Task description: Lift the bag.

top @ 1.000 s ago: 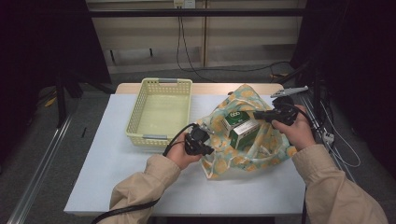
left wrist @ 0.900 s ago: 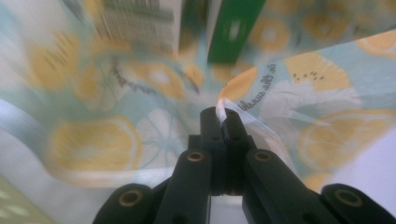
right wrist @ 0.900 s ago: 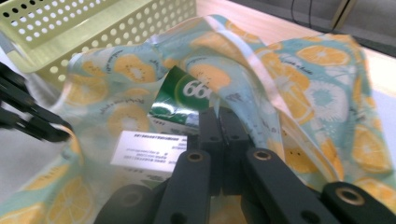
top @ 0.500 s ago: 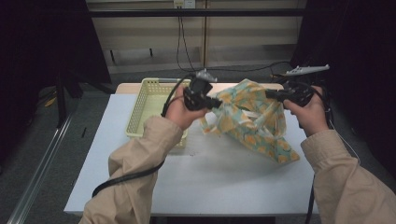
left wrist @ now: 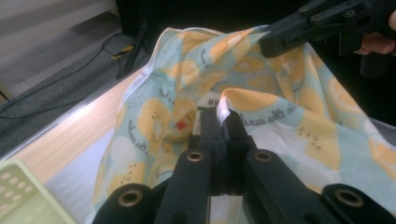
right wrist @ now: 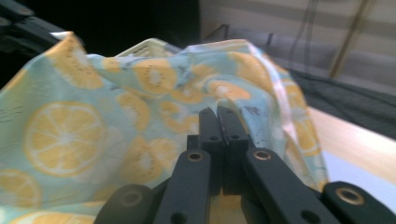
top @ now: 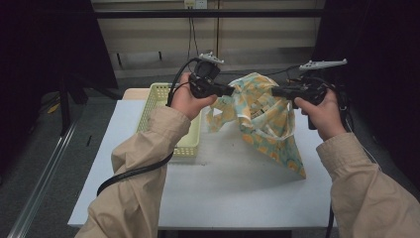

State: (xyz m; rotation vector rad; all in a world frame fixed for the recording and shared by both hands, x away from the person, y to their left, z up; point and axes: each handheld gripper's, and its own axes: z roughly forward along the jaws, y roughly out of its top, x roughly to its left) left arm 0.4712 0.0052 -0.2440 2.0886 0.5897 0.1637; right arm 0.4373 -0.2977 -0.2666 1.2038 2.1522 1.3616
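A soft cloth bag [top: 262,116], pale blue-green and printed with orange and yellow citrus slices, hangs in the air above the white table [top: 233,188], stretched between two black grippers. The left gripper [top: 229,91] has its jaws pressed together on one upper edge of the fabric; in the left gripper view the two matte black jaws meet on a white-lined fold of the cloth bag [left wrist: 280,121], with no gap between them. The right gripper [top: 275,91] is likewise clamped tight on the opposite upper edge, and in the right gripper view its jaws pinch a crease of the printed cloth bag [right wrist: 116,116] just below a pale hem.

The fabric looks thin and limp: it sags in loose folds between the two grips and tapers to a pointed corner that trails down to the table surface near the right forearm. Dark lettering runs among the fruit prints. The bag's mouth gapes slightly at the top, showing a lighter lining and something small and red inside, too blurred to tell.

To the left stands a pale yellow-green plastic basket [top: 153,104], rectangular, with a perforated lattice wall; the left hand [top: 190,101] is over its near end. Both arms wear beige sleeves [top: 143,168], and a thick black cable [top: 133,172] loops beneath the left one.
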